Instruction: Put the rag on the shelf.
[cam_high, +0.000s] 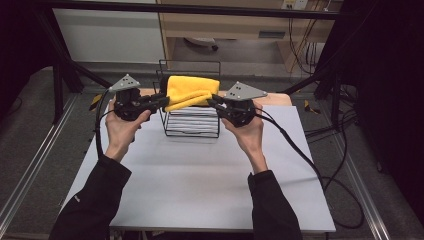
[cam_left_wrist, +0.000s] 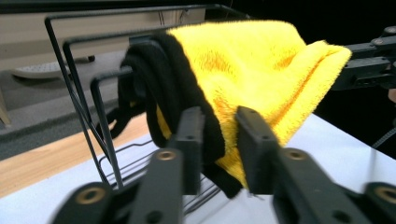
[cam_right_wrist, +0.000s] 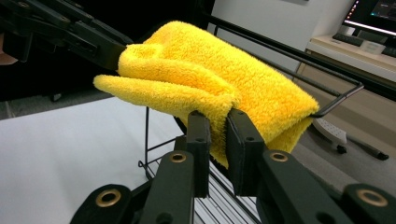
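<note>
Left gripper (cam_high: 159, 101) and right gripper (cam_high: 214, 101) each pinch the yellow towel (cam_high: 191, 90) draped over a black wire rack (cam_high: 192, 122) at the desk's (cam_high: 200, 185) 12 o'clock.

Grey floor (cam_high: 30, 130), wooden desk (cam_high: 225, 22), black frame (cam_high: 60, 65) beyond.

Wire rack (cam_high: 192, 122) stands at frame centre, upright wires and top bars blocking passage through it. Yellow towel (cam_high: 191, 91) drapes over rack top. White table (cam_high: 200, 180) open across lower frame, between forearms; room left and right of rack.
</note>
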